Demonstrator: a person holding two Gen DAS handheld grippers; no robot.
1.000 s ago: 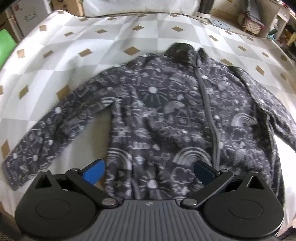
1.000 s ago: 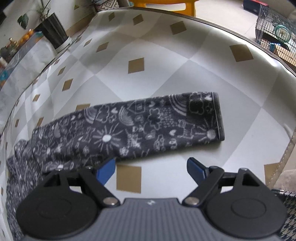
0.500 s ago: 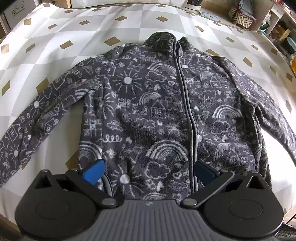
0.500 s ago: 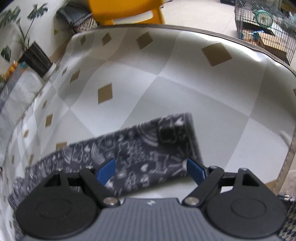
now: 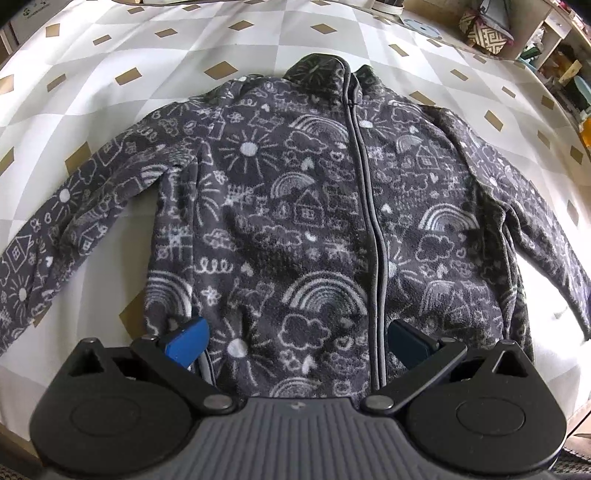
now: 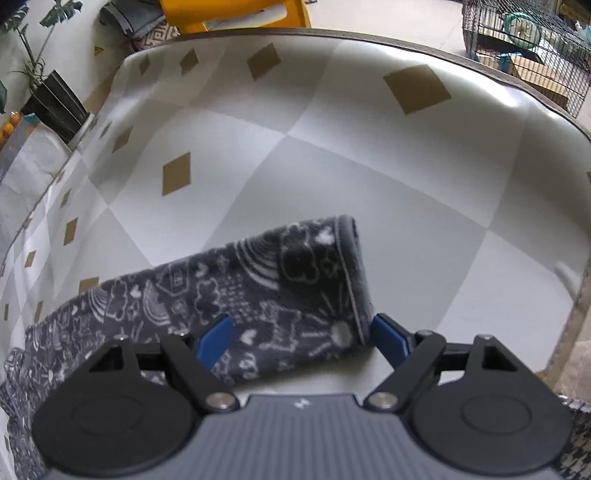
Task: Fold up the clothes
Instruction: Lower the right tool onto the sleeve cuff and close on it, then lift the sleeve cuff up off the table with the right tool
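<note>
A dark grey fleece jacket (image 5: 295, 206) with white doodle print lies flat and zipped on the checked table cover (image 5: 110, 74), collar far, both sleeves spread out. My left gripper (image 5: 295, 341) hovers open above the jacket's bottom hem, its blue pads on either side of the lower front. In the right wrist view the jacket's sleeve end (image 6: 295, 291) lies with its cuff (image 6: 351, 273) pointing right. My right gripper (image 6: 303, 339) stands open just over that cuff end, one blue pad above the sleeve and the other just past the cuff edge.
A woven box (image 5: 484, 33) and shelves stand beyond the far right corner. In the right wrist view a yellow chair (image 6: 236, 14), a wire cage (image 6: 524, 40) and a dark planter (image 6: 55, 107) stand off the table. The table edge (image 6: 576, 317) is close on the right.
My right gripper has travelled along the sleeve toward its cuff and dropped lower, so the cuff now sits between the pads. My left gripper's view has shifted from the left sleeve to the jacket's middle.
</note>
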